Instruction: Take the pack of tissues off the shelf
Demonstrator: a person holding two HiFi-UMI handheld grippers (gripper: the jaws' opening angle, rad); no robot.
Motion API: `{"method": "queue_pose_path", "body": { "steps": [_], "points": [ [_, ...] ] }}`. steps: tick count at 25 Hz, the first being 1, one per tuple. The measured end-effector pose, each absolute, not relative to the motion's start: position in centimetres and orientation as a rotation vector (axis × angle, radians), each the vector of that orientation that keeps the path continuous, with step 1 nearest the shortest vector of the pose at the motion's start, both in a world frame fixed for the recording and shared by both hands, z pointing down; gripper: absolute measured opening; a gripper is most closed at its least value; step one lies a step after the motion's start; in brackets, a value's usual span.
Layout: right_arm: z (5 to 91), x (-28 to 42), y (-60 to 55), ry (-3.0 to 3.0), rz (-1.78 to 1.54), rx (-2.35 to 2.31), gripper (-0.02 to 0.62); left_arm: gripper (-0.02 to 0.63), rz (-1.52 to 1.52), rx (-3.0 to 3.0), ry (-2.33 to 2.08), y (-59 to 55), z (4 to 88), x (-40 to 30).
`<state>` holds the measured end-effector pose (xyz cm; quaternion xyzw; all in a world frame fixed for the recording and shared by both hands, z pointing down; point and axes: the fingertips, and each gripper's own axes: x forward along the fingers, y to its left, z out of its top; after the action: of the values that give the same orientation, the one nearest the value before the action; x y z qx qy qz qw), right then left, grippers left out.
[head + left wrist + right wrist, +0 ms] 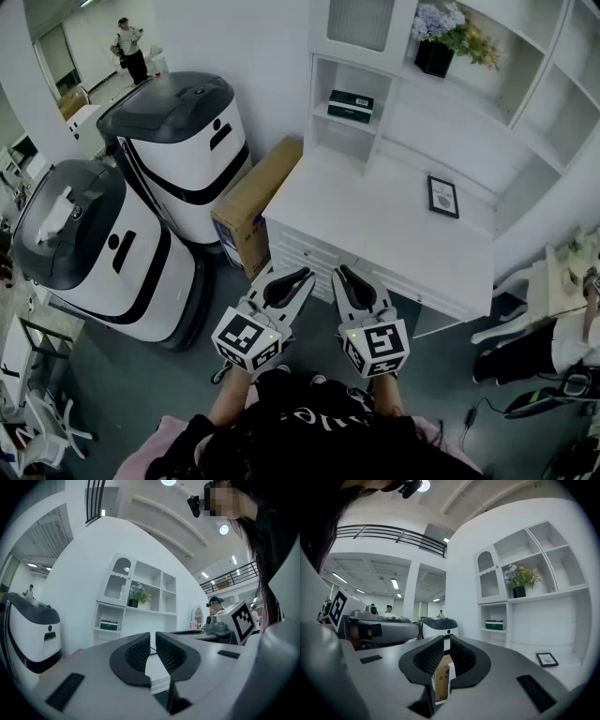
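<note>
The pack of tissues (351,105) is a green and white box lying in a low open compartment of the white shelf unit (403,112). It also shows small and far off in the left gripper view (108,625) and the right gripper view (494,625). My left gripper (304,277) and right gripper (344,275) are held side by side in front of the desk's near edge, well short of the shelf. Both are shut and hold nothing. The left gripper (153,635) and the right gripper (446,640) point roughly level toward the shelf unit.
A small framed picture (442,196) lies on the white desk top (375,225). A dark pot of flowers (434,56) stands on a higher shelf. A cardboard box (255,202) leans against the desk's left side, beside two large white and black machines (183,141). A chair (506,323) is at right.
</note>
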<state>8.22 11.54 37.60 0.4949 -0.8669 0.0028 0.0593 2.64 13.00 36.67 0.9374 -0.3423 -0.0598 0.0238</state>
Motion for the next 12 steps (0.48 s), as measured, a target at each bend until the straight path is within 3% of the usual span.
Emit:
{"method": "queue_pose_path", "body": {
  "steps": [12],
  "points": [
    [37.8, 6.7, 11.2, -2.616, 0.003, 1.488, 0.071, 0.046, -0.18, 2.9, -1.054, 12.6, 36.8, 1.2]
  ]
}}
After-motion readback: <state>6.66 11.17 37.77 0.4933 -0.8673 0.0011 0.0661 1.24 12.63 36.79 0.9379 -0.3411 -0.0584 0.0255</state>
